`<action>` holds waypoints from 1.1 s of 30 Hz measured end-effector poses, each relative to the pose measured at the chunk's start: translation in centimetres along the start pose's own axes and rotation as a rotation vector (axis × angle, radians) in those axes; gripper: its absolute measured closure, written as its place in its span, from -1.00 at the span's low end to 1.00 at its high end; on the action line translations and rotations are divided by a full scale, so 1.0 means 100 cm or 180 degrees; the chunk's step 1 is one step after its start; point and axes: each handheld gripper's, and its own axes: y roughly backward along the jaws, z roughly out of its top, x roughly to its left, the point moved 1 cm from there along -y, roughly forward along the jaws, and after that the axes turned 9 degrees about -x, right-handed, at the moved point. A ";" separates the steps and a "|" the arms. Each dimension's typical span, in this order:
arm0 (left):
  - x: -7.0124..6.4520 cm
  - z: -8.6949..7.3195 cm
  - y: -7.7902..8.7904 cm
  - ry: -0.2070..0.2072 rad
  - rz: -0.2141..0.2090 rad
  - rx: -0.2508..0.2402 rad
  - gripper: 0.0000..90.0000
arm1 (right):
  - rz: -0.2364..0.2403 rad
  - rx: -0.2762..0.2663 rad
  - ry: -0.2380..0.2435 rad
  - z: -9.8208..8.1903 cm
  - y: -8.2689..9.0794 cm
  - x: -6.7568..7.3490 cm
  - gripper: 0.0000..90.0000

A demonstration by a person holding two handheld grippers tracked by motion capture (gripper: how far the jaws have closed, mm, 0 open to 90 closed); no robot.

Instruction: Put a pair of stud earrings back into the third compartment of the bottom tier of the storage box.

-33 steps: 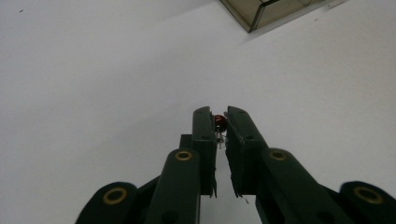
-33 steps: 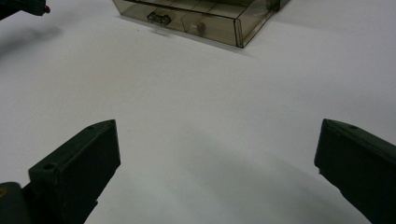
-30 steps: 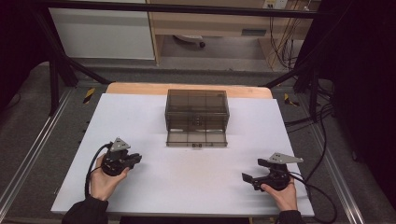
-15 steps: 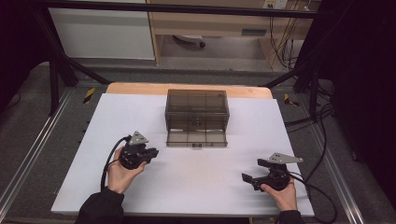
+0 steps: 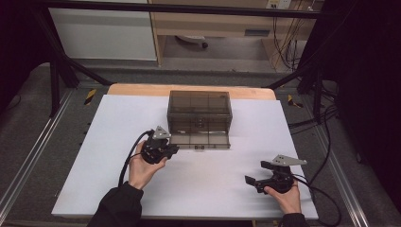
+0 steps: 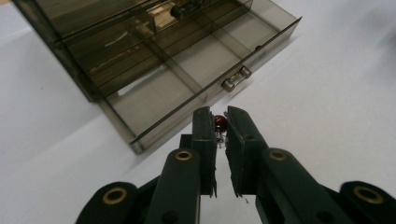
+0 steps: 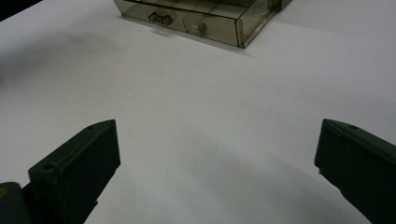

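Note:
A smoky see-through drawer cabinet (image 5: pixel 198 108) stands at the table's back middle, its bottom drawer (image 5: pixel 201 140) pulled out. My left gripper (image 5: pixel 171 150) hovers at that drawer's front left corner. In the left gripper view it (image 6: pixel 219 112) is shut on a small red-tipped part (image 6: pixel 220 122) with a shiny stem, just short of the drawer's divided compartments (image 6: pixel 187 74) and its handle (image 6: pixel 236 78). My right gripper (image 5: pixel 257 173) rests near the front right, jaws wide open (image 7: pixel 217 140) with nothing between them, pointing toward the drawer (image 7: pixel 201 21).
The white tabletop (image 5: pixel 94 156) has a wooden strip (image 5: pixel 137 89) along its back edge. Metal rails (image 5: pixel 28 156) and black frame legs (image 5: pixel 54 80) flank the table, and cables (image 5: pixel 321 118) trail at the right.
My left hand has carried its gripper rightward and away from me, from the left of the table to the open drawer's front corner. The right hand has kept still.

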 end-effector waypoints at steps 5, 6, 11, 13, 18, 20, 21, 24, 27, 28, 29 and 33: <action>-0.005 0.008 -0.009 -0.0006 -0.0039 -0.0003 0.82 | 0.0002 -0.0001 0.0008 0.000 0.000 0.000 -0.98; -0.007 0.012 -0.015 -0.0019 -0.0045 0.0000 0.82 | 0.0003 0.0003 -0.0002 0.000 0.000 0.000 -0.98; -0.013 0.022 -0.029 -0.0042 -0.0057 0.0022 0.82 | 0.0008 0.0005 0.0008 0.000 0.000 0.000 -0.98; -0.013 0.024 -0.032 -0.0051 -0.0065 0.0030 0.82 | 0.0012 0.0005 0.0001 0.000 0.001 0.000 -0.98; -0.017 0.033 -0.047 -0.0055 -0.0063 0.0049 0.82 | 0.0013 -0.0003 -0.0005 0.000 0.001 0.000 -0.98; -0.019 0.037 -0.052 -0.0059 -0.0065 0.0051 0.82 | 0.0016 0.0000 0.0003 0.000 0.001 0.000 -0.98; -0.019 0.037 -0.052 -0.0059 -0.0065 0.0051 0.82 | 0.0016 0.0000 0.0003 0.000 0.001 0.000 -0.98; -0.023 0.043 -0.062 -0.0062 -0.0075 0.0039 0.82 | 0.0016 -0.0013 -0.0011 0.000 0.001 0.000 -0.98; -0.026 0.047 -0.069 -0.0079 -0.0078 0.0063 0.82 | 0.0017 -0.0008 -0.0007 0.000 0.001 0.000 -0.98; -0.027 0.048 -0.071 -0.0089 -0.0078 0.0067 0.82 | 0.0018 -0.0008 -0.0007 0.000 0.001 0.000 -0.98; -0.027 0.048 -0.071 -0.0089 -0.0078 0.0067 0.82 | 0.0018 -0.0008 -0.0007 0.000 0.001 0.000 -0.98; -0.031 0.052 -0.082 -0.0085 -0.0089 0.0064 0.82 | 0.0021 -0.0015 -0.0014 0.000 0.001 0.000 -0.98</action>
